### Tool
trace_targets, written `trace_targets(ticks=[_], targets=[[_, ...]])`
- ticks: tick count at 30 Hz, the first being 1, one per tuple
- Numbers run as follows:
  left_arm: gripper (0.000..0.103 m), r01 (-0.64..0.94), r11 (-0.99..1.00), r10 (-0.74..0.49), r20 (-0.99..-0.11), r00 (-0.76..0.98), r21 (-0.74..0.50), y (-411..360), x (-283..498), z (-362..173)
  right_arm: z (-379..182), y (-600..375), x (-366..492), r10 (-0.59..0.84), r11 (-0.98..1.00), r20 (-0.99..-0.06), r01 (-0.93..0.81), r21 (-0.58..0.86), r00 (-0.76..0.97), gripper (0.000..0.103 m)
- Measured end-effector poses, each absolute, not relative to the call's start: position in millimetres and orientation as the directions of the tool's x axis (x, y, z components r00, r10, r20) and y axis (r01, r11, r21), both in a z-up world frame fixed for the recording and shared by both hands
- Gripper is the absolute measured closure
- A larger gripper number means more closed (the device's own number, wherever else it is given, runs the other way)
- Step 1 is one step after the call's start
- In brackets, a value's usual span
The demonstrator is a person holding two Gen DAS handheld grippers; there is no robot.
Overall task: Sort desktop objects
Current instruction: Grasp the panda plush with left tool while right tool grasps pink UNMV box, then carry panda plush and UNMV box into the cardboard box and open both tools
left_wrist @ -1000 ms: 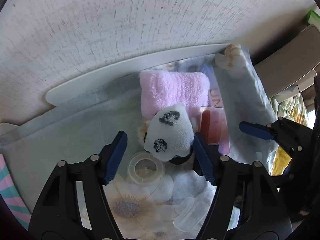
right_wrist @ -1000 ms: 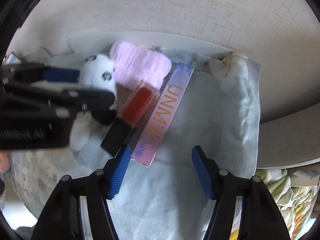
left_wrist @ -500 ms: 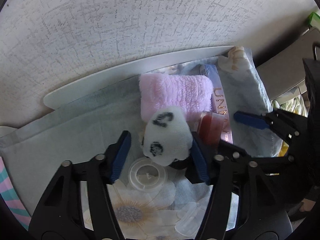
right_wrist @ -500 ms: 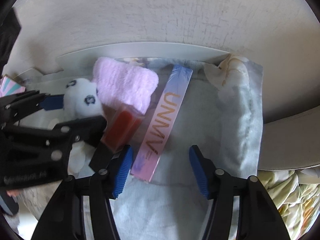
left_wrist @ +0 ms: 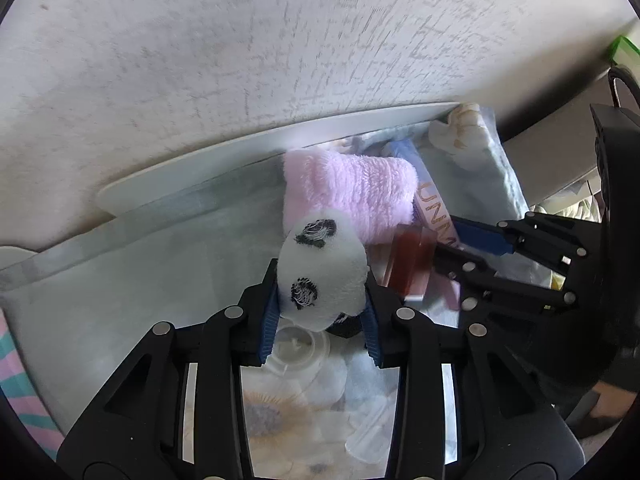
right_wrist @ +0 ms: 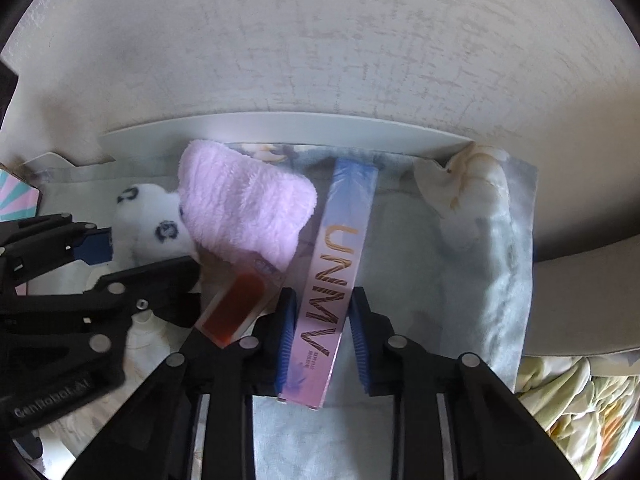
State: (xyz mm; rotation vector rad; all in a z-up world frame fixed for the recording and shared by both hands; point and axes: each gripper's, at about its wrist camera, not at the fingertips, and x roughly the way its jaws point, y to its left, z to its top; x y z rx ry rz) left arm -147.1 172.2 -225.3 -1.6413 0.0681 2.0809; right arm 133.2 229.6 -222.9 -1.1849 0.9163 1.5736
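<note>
Left tongs [left_wrist: 320,312], pointing steeply down, just closed onto panda plush [left_wrist: 322,270]; right tongs [right_wrist: 322,336] onto long box [right_wrist: 332,280].

Left gripper [left_wrist: 320,312] points steeply down; its jaws have just closed and the pads press both sides of the panda [left_wrist: 322,270]. Right gripper [right_wrist: 320,340], just beside it, points steeply down; its jaws have just closed on the box [right_wrist: 332,280].

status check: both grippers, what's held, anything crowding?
Left gripper just closed on panda plush. Right gripper just closed on long box. Red case crowds between.
</note>
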Motion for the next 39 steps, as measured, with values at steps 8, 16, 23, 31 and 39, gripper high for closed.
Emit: trace_targets(ticks=[8,16,23,31,39], targets=[[0.071,-0.418,-0.874,0.341,-0.925,-0.17,-0.246,156,-118,-194,-198,209,149,0.232,-0.255,-0.967,-0.966,0.048,-0.109,0.082],[0.071,-0.417,-0.879,0.336,-0.921,-0.196,-0.232,119,-99,-161,-162,181,166,0.241,-0.229,-0.963,-0.971,0.068,-0.124,0.082],[0.071,-0.346,-0.907,0.336,-0.909,-0.246,-0.241,75,-83,-134,-120,166,154,0.277,-0.271,-0.945,-0.958,0.095,-0.172,0.082],[0.071,-0.234,-0.943,0.308,-0.88,-0.362,-0.234,1,-64,-96,-96,185,70,0.307,-0.395,-0.916,-0.91,0.124,-0.258,0.082],[0.071,-0.102,-0.973,0.232,-0.872,-0.432,-0.208,-74,-39,-80,-78,180,-35,0.293,-0.564,-0.886,-0.813,0.142,-0.359,0.082]])
